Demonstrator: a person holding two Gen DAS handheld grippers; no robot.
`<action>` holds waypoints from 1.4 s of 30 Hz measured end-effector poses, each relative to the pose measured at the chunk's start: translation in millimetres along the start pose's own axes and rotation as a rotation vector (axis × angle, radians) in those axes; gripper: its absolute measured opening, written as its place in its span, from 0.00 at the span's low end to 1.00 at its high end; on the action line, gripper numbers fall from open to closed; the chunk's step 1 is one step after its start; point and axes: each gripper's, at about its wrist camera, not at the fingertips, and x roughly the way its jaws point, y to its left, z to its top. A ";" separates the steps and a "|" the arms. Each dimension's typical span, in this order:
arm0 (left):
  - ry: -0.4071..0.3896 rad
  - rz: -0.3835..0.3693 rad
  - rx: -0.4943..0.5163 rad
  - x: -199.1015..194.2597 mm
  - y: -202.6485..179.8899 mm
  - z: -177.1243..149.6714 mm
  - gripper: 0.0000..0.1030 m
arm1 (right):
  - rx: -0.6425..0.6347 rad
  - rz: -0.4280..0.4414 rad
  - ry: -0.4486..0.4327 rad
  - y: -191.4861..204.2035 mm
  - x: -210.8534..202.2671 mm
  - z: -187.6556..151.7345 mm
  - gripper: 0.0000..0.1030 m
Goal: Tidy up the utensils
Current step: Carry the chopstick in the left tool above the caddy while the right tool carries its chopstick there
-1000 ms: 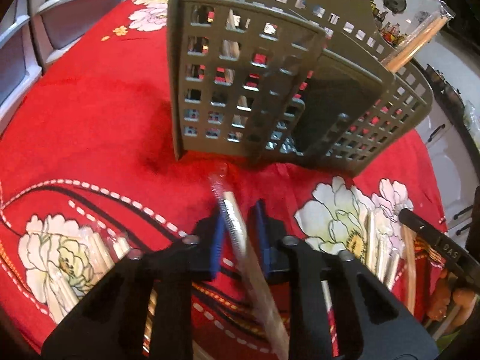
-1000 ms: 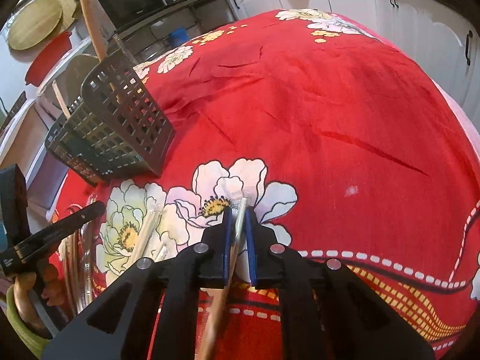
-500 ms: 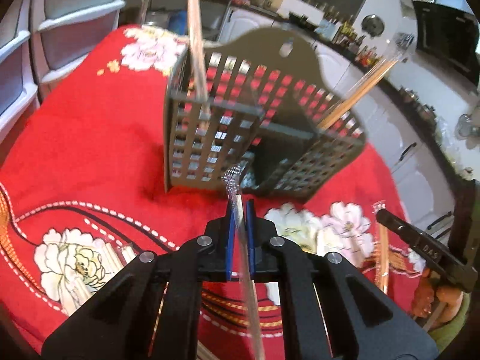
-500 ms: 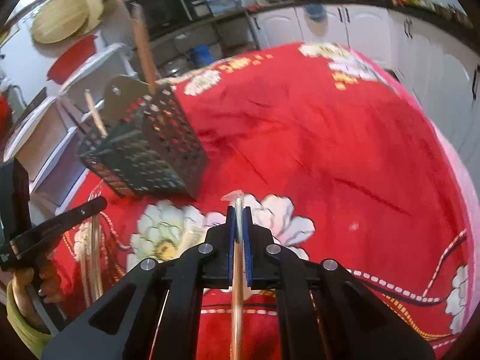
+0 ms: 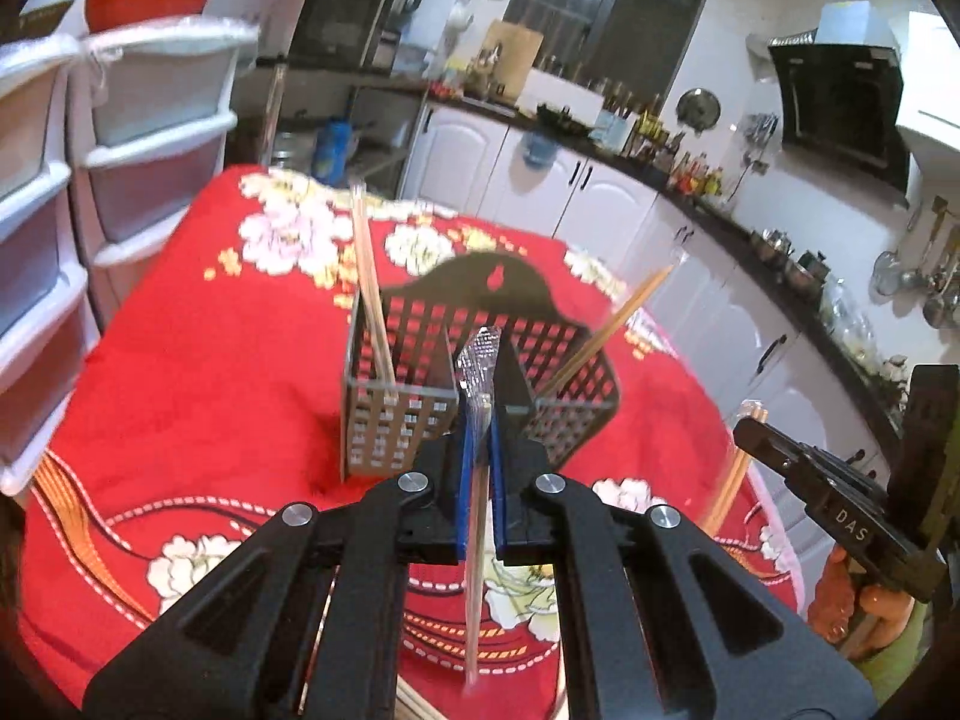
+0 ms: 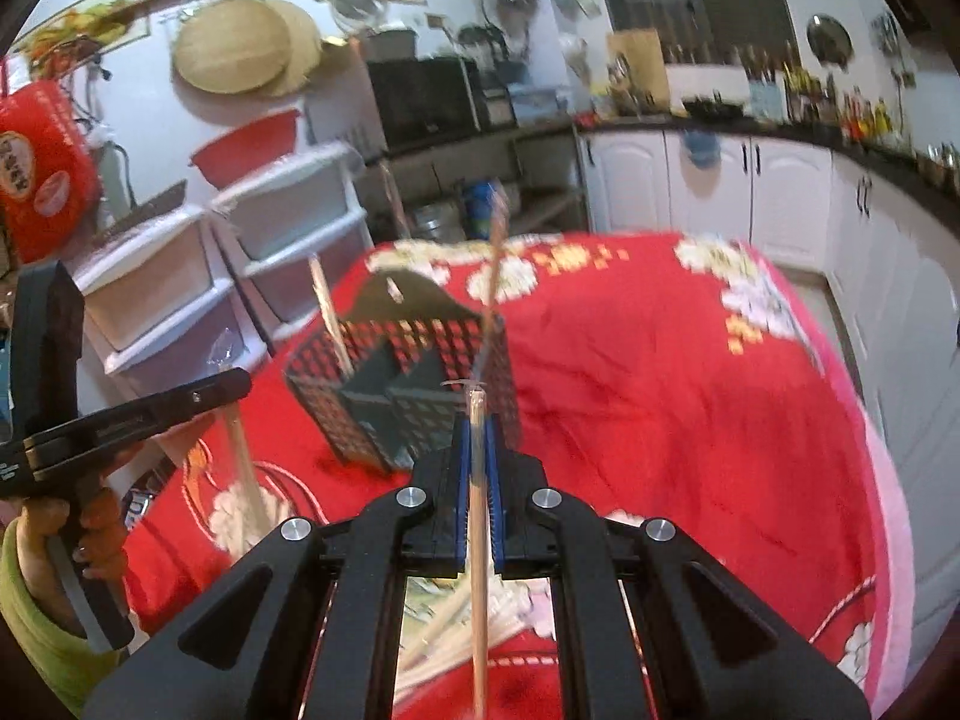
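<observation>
- The left gripper [image 5: 479,468] has its jaws closed narrowly on 1 wrapped chopstick pair [image 5: 478,396], whose clear wrapper tip points up toward the basket.
- The right gripper [image 6: 477,468] pinches a second wrapped pair [image 6: 476,480] the same way.
- A dark perforated utensil basket [image 5: 420,360] stands upright on the red floral tablecloth [image 5: 180,360], just ahead of both grippers (it has divided compartments).
- 2 chopstick pairs already lean inside it: 1 at its left [image 5: 372,306], 1 at its right [image 5: 606,330].
- More wrapped chopsticks [image 6: 444,630] lie loose on the cloth below the right gripper.
</observation>
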 end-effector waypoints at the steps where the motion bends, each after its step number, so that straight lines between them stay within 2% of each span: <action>1: -0.011 -0.002 0.001 -3.5 -0.9 2.8 0.01 | -0.007 0.001 -0.014 3.2 -3.1 3.9 0.05; 9: -0.111 -0.024 0.004 -33.8 -5.3 34.7 0.01 | -0.071 0.012 -0.129 30.3 -25.3 34.5 0.05; 19: -0.228 -0.035 0.023 -61.8 -17.8 75.2 0.01 | -0.107 0.035 -0.205 54.1 -31.2 63.8 0.05; 31: -0.271 -0.037 0.012 -62.0 -19.6 98.9 0.01 | -0.149 0.037 -0.294 71.1 -33.1 96.2 0.05; 42: -0.292 -0.022 0.012 -52.6 -20.1 110.6 0.01 | -0.124 0.021 -0.333 59.7 -18.0 123.9 0.05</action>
